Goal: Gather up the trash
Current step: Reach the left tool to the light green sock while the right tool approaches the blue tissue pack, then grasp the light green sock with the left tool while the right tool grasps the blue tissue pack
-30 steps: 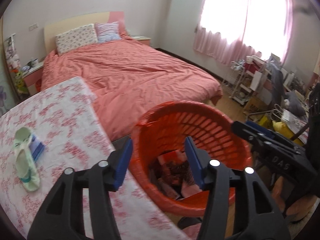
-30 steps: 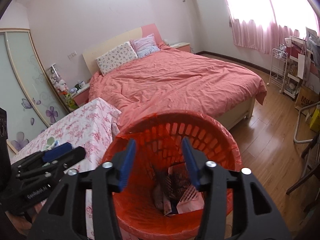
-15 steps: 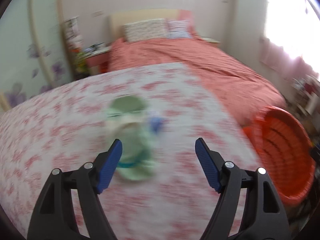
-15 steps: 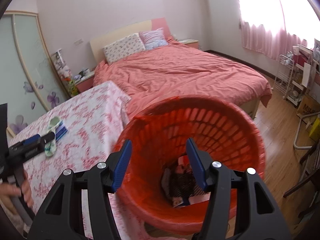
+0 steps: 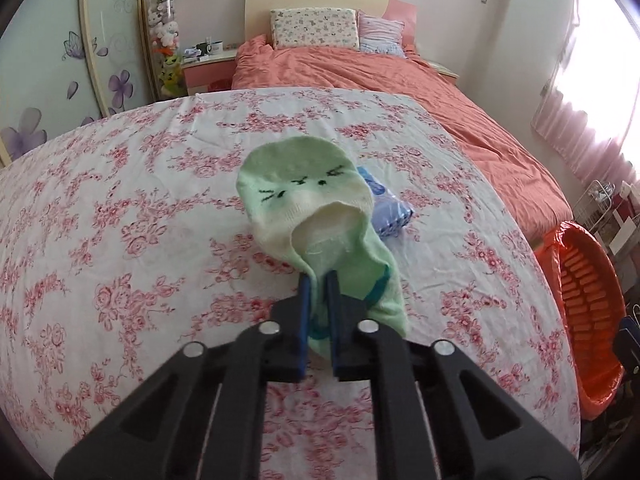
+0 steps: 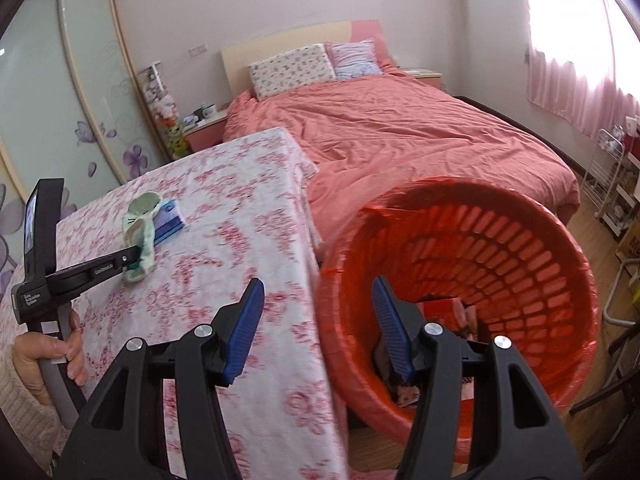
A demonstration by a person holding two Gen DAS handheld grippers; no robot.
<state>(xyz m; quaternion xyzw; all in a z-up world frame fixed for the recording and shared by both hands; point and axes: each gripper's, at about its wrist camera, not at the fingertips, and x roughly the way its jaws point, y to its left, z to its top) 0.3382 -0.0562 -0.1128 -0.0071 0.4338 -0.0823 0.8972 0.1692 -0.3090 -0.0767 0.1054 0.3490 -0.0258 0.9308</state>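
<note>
**Sock pinched, basket waiting**

Now the green sock (image 5: 320, 208) is lying on the floral tablecloth (image 5: 120, 220), its cuff end being pinched between the pressed-together fingers of the left gripper (image 5: 318, 280). Apparently the grasp is being made; lifting and carrying it rightward to the orange basket (image 6: 500, 240) comes next. Just beside the sock, a blue packet (image 5: 390, 204) is waiting, partly tucked under it. Meanwhile the right gripper (image 6: 318, 300) is hovering spread wide at the basket's rim, nothing blocking the way.

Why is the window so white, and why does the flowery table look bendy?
Left wrist view: the window is blown out by daylight, and the fisheye lens bulges the flowery table; the green sock looks sharp. Right wrist view: similar window glare, and the tablecloth pattern near the right gripper looks smeared.
</note>
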